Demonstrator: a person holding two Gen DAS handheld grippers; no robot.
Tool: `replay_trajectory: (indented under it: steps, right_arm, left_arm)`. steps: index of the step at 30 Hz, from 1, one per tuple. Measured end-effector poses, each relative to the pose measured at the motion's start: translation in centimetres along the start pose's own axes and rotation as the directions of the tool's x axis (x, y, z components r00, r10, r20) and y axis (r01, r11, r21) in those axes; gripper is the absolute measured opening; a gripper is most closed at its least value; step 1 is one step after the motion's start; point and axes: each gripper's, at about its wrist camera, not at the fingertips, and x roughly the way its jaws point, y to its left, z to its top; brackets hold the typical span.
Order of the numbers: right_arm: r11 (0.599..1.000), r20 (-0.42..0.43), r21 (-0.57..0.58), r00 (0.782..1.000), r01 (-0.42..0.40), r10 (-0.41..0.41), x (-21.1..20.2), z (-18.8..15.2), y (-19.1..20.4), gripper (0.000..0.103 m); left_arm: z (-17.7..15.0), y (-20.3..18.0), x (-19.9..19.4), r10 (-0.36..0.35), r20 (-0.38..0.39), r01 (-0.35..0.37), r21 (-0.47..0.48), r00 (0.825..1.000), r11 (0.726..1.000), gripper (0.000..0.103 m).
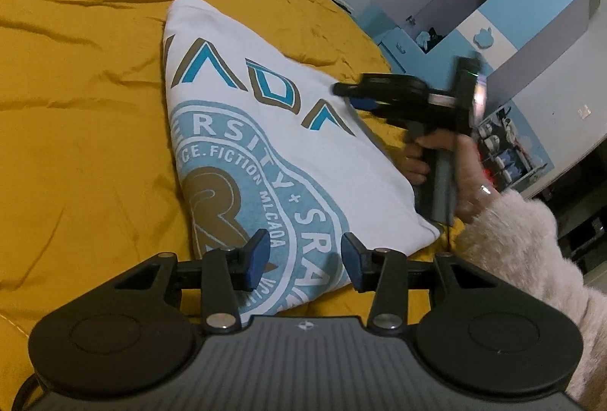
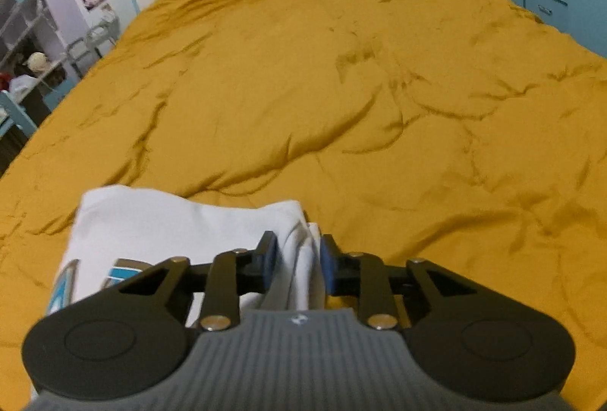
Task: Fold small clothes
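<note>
While left tongs (image 1: pixel 303 261) gape, right tongs (image 2: pixel 297 261) seemingly pinch shirt (image 1: pixel 242 130).

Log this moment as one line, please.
scene: folded white shirt on yellow bedspread | left gripper: open over shirt's near edge | right gripper: straddling bunched shirt edge, grip unconfirmed

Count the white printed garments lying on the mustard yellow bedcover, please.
1. The white printed garment lies partly folded on the mustard yellow bedcover, in front of both grippers. Its layers may hide another piece.
</note>
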Motion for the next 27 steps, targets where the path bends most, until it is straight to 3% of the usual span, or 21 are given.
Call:
replay_trajectory:
  steps: [5,8,11,13,15,18,22,25,27]
  right_arm:
    - [0.994,0.080,-0.039,0.991,-0.107,0.110,-9.8,-2.8,0.2,0.033]
    - [0.994,0.084,-0.012,0.991,-0.106,0.106,-14.1,-6.5,-0.5,0.035]
    - [0.981,0.100,0.044,0.978,-0.190,0.185,-16.9,-9.4,-0.7,0.035]
    - [0.981,0.108,0.050,0.977,-0.189,0.183,-18.0,-10.9,-0.1,0.034]
    - [0.993,0.118,0.028,0.986,-0.118,0.114,-18.8,-12.3,0.9,0.039]
    - [0.997,0.100,0.053,0.994,-0.048,0.043,-18.7,-13.9,0.9,0.050]
    - [0.978,0.072,0.183,0.994,-0.097,0.085,-17.6,-14.7,-0.8,0.050]
    - [0.974,0.073,0.201,0.993,-0.106,0.093,-17.0,-14.6,-0.9,0.049]
    - [0.980,0.077,0.175,0.994,-0.090,0.078,-16.9,-14.5,-0.5,0.044]
  left_arm:
    - [0.8,0.5,-1.3,-0.031,-0.001,0.031,-0.087,1.000,0.996,0.049]
    - [0.8,-0.5,-2.9,0.042,0.016,-0.041,-0.044,0.999,0.998,0.048]
    - [0.1,-0.9,-4.4,0.100,0.062,-0.098,-0.035,0.993,0.995,0.048]
    - [-0.7,-1.7,-4.7,0.154,0.062,-0.156,0.030,0.986,0.987,0.048]
    - [-1.7,-2.7,-4.5,0.212,0.042,-0.216,0.143,0.976,0.966,0.048]
    - [-3.0,-3.3,-3.5,0.243,0.016,-0.241,0.224,0.970,0.944,0.048]
    - [-3.6,-3.1,-2.3,0.296,0.047,-0.297,0.275,0.954,0.914,0.048]
    - [-3.7,-3.0,-1.9,0.301,0.051,-0.303,0.284,0.952,0.910,0.036]
    - [-3.7,-3.0,-2.1,0.297,0.053,-0.299,0.285,0.953,0.911,0.020]
